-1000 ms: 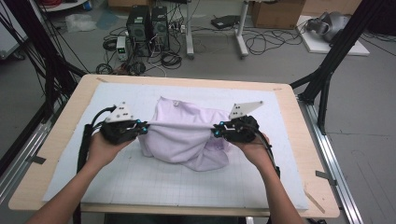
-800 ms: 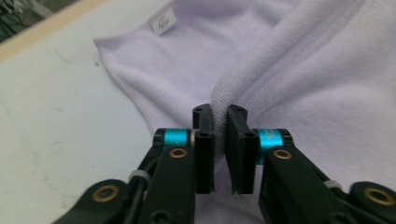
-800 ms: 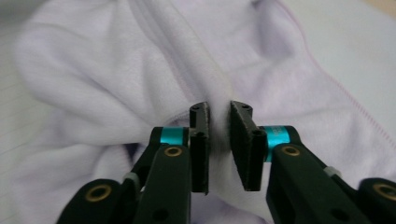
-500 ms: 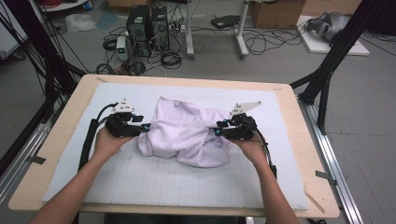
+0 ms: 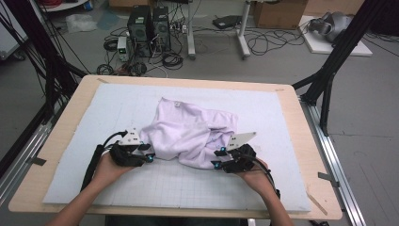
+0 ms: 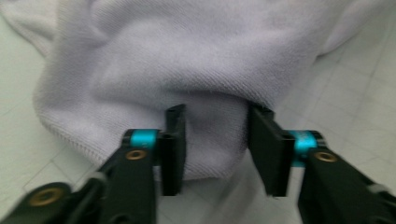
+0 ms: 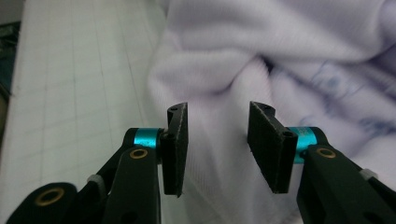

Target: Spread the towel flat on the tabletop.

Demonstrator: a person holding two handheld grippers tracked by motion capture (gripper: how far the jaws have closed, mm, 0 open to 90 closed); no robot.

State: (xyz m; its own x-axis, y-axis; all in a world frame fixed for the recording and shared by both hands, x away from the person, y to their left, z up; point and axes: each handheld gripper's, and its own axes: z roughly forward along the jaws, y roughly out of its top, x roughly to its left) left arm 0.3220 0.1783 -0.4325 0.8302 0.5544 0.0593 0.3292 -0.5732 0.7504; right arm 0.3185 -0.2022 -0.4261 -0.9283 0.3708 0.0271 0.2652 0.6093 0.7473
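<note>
Garment: pale lilac sweatshirt-like top [image 5: 190, 132], knit fabric, heaped near the middle of the mat, toward the person's side.
Left gripper: [image 5: 149, 157] jaws spread, near hem edge of the garment [image 6: 210, 158] lying between them; pads not pressed on it, as far as the left gripper view shows.
Right gripper: [image 5: 215, 158] jaws likewise spread over a fold of the cloth [image 7: 217, 154]; nothing pinched.
Hands: left hand [image 5: 109, 168] and right hand [image 5: 251, 175] low at the near edge of the cloth, well apart.
Cloth state: crumpled, several overlapping folds, small label [image 5: 177, 104] at the far end; not flat, not folded square.
Surface: white gridded mat [image 5: 291, 141] on wooden table [image 5: 310, 141].
Progress, my reading: early. Both tools placed at the near edge, grip not made. Spreading or folding not yet visible.
Left to do: close on the edge, draw the garment flat, then fold.
</note>
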